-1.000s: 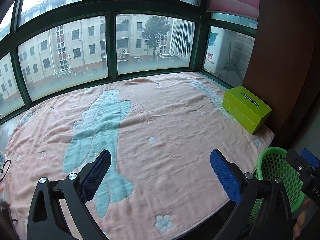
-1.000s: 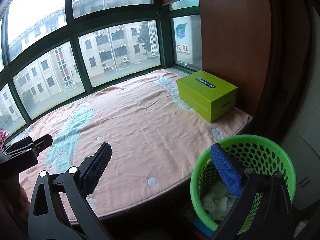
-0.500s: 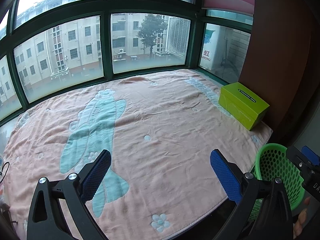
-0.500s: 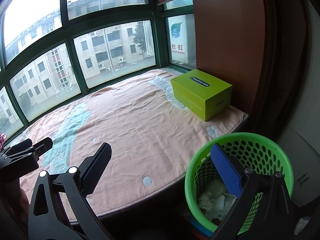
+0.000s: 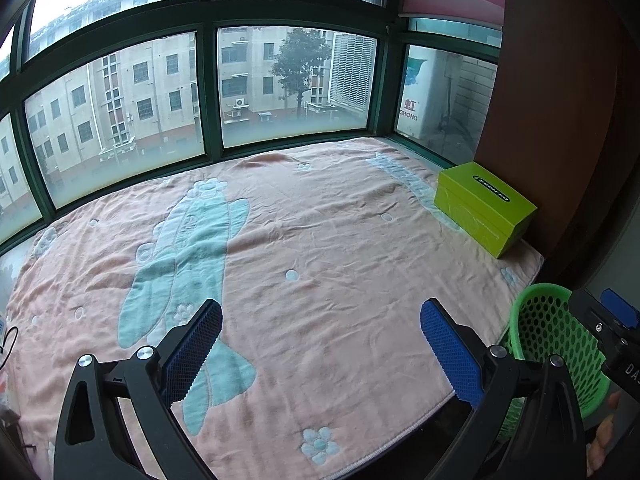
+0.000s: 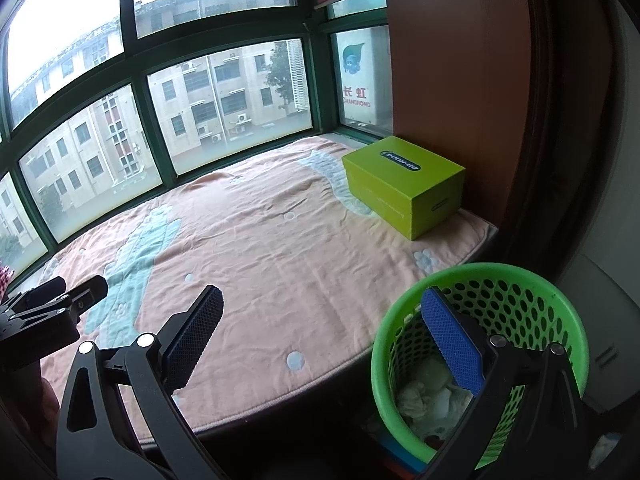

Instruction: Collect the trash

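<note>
Left gripper [image 5: 321, 340]: jaws apart, empty, over pink blanket [image 5: 320, 240] | Right gripper [image 6: 322, 338]: jaws apart, empty | Green basket [image 6: 520, 280], lower right of frame, holds crumpled paper trash [image 6: 424, 394] | Green box [image 6: 404, 184] on blanket, right of centre.

Green perforated basket [image 6: 520, 292] — pink blanket [image 5: 320, 240], teal figure

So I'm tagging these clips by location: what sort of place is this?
Most likely a home bay-window seat, perhaps in a bedroom. A pink blanket covers the ledge under green-framed windows facing apartment blocks, with a green wastebasket holding crumpled tissues below the edge.
</note>
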